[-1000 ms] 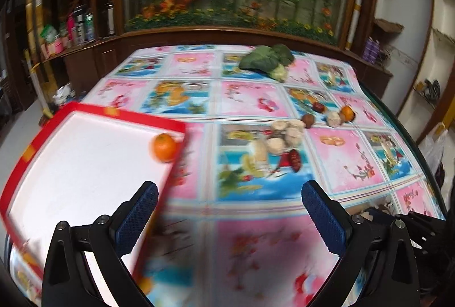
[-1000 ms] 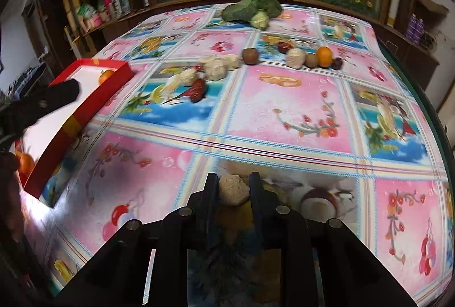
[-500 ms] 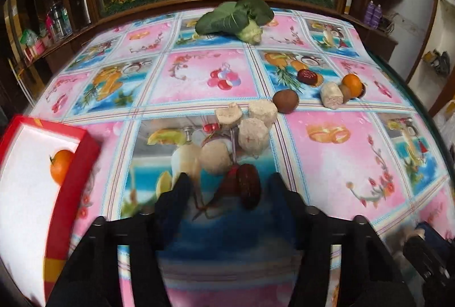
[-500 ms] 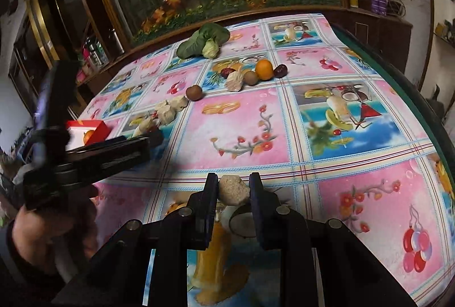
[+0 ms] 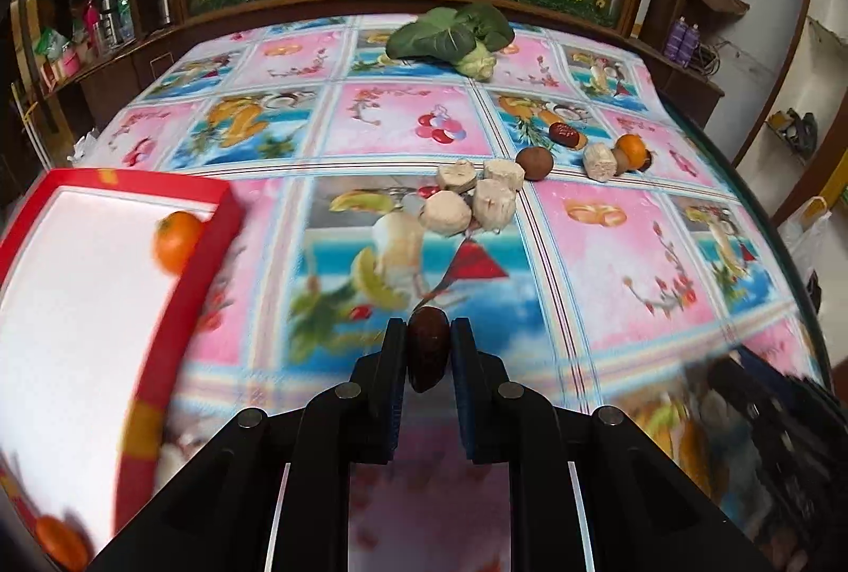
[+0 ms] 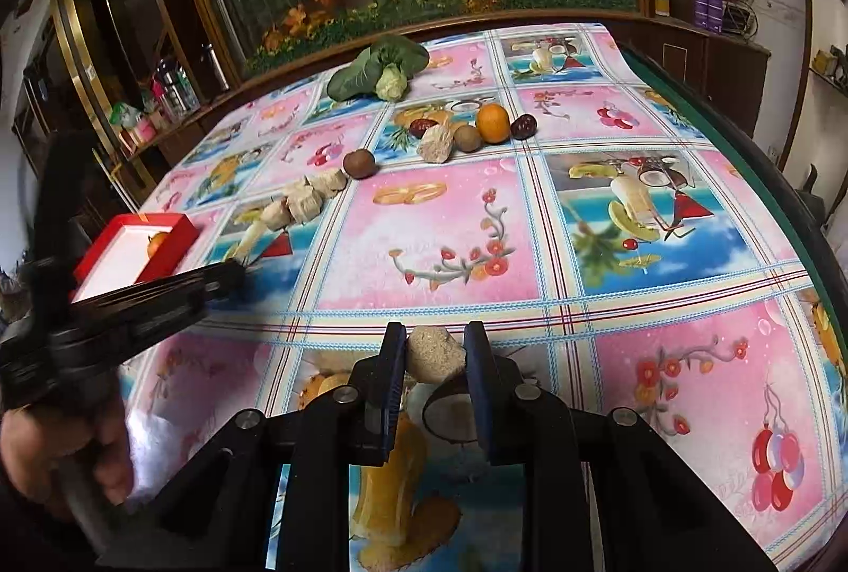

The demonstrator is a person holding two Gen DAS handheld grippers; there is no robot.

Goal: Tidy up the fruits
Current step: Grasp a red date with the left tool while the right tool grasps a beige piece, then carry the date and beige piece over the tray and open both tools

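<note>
My left gripper (image 5: pixel 428 344) is shut on a dark red date (image 5: pixel 425 349), held above the fruit-print tablecloth. A red box with a white inside (image 5: pixel 79 307) lies to its left, with an orange (image 5: pixel 175 240) in it. My right gripper (image 6: pixel 434 349) is shut on a beige chunk (image 6: pixel 433 354), near the table's front. Several beige chunks (image 5: pixel 471 201), a kiwi (image 5: pixel 534 163), another date (image 5: pixel 563 133) and an orange (image 5: pixel 630 149) lie in a row farther back. The left gripper shows at the left of the right wrist view (image 6: pixel 233 272).
A leafy green vegetable (image 5: pixel 456 36) lies at the far end of the table. The row of fruit also shows in the right wrist view, with an orange (image 6: pixel 493 122) and a kiwi (image 6: pixel 359 163). A wooden cabinet with a flower display stands behind. The table edge (image 6: pixel 768 169) runs along the right.
My left gripper went to the pile, closed on the dark red date and pulled back with it towards the red box. The right gripper still holds its beige chunk.
</note>
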